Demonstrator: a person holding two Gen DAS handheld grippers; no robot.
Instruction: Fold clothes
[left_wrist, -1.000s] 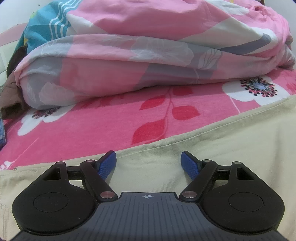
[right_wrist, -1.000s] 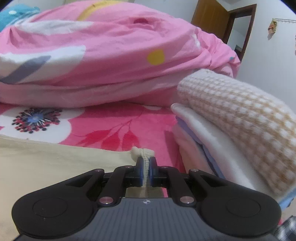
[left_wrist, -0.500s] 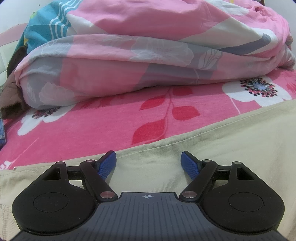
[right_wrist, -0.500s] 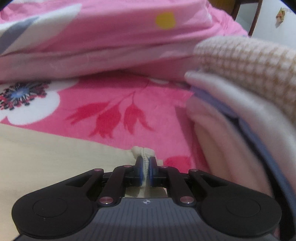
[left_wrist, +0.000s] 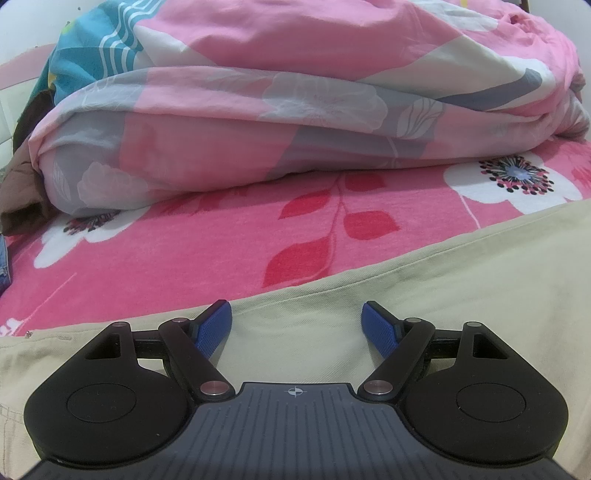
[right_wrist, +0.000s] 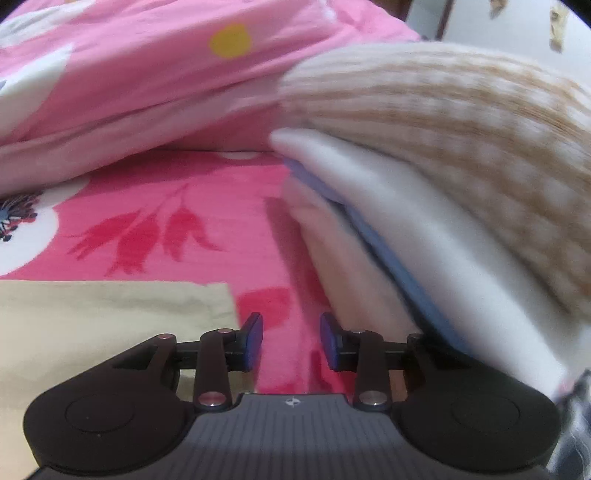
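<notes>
Both tongs hang low over the bed. Left tongs (left_wrist: 296, 326) are spread wide, nothing between the blue pads (left_wrist: 213, 327), poised over the beige garment (left_wrist: 461, 280) that lies flat beneath and ahead of them, its far edge running slantwise just beyond the tips. Right tongs (right_wrist: 291, 341) have just been opening and now stand partly apart with only the bedsheet showing in the gap; the beige garment's corner (right_wrist: 207, 299) lies flat just to the left of their left pad, no longer between the pads. Whether that pad still touches the cloth I cannot tell. Close on the right of these tongs sits a stack of folded clothes (right_wrist: 424, 229), a waffle-knit cream and tan piece (right_wrist: 443, 110) on top, white, blue and pale pink layers under it; this view is blurred. Beyond both pairs of tongs stretches the bright pink bedsheet (left_wrist: 184, 254) with red leaves and white flowers. Farther still lies a big bundled quilt (left_wrist: 295, 92), pink with grey and white blooms, and a teal striped patch at its far left. Some dark brown cloth (left_wrist: 22, 184) is tucked at the quilt's left end.
</notes>
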